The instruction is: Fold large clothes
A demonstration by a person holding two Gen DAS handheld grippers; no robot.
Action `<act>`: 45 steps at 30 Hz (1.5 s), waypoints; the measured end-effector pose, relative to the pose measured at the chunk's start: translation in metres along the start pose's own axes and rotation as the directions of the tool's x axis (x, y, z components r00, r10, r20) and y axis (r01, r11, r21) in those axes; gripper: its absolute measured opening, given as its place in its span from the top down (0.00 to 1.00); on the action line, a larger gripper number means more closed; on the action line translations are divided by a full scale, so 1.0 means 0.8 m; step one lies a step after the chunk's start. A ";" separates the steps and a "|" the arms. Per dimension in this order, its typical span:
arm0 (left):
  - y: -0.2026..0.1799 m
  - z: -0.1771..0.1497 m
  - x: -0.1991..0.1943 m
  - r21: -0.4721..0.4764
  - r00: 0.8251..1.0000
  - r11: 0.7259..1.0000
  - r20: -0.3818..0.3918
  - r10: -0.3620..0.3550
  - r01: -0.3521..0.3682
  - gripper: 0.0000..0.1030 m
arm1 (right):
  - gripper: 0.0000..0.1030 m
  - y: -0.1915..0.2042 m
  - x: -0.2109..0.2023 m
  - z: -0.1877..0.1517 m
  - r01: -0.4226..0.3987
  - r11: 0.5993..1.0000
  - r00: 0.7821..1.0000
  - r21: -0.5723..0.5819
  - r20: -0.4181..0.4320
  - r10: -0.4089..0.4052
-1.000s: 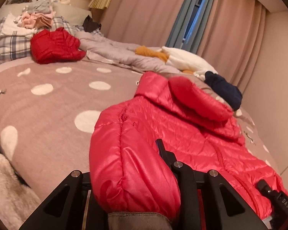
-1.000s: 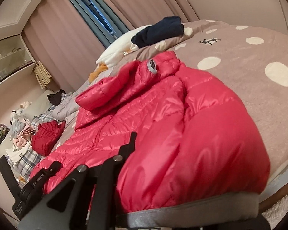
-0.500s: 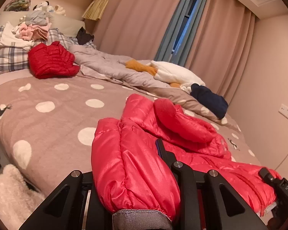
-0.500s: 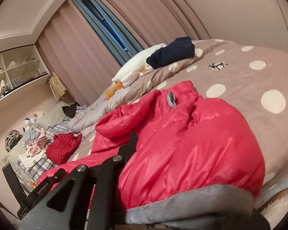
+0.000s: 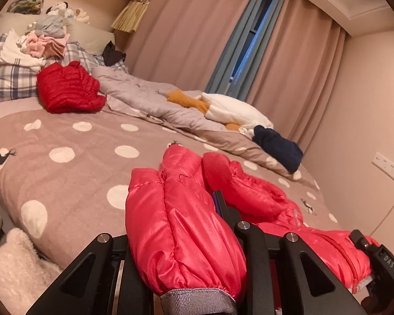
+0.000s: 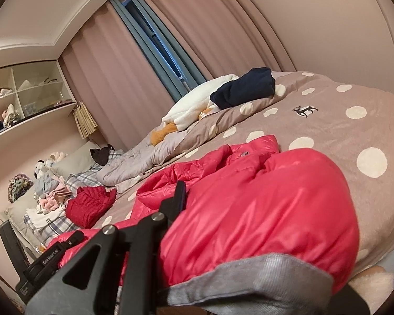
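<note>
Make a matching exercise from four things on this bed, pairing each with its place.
1. pink puffer jacket
2. dark red jacket
3. navy garment
4. pile of pale clothes

a. on the plaid pillow
b. beside the white fleece
c. below the plaid pillow, on the spotted cover
d. nearest, at both grippers

Pairs: 1-d, 2-c, 3-b, 4-a

I see a glossy, quilted nylon jacket [image 5: 186, 236] with a matt ribbed cuff [image 5: 197, 302], on a soft, fuzzy blanket [image 5: 73, 183].
</note>
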State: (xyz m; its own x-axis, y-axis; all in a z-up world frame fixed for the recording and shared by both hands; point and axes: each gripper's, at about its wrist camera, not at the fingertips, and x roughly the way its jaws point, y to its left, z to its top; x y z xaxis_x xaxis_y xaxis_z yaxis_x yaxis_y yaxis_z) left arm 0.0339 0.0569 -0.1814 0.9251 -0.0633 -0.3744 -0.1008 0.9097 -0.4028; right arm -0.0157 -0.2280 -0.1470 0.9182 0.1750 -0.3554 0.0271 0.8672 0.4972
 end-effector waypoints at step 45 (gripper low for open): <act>-0.023 0.057 0.029 0.051 0.999 0.999 0.042 -0.005 0.002 0.75 | 0.79 0.013 0.024 0.047 -0.058 0.995 0.997 -0.083 0.036 0.061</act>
State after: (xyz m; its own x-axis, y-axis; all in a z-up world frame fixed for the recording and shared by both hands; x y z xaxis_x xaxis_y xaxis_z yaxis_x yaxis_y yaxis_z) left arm 0.0740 0.0574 -0.1444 0.9401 -0.0501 -0.3371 -0.0798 0.9293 -0.3607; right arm 0.0173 -0.2331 -0.1189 0.9317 0.2112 -0.2957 -0.0592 0.8910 0.4501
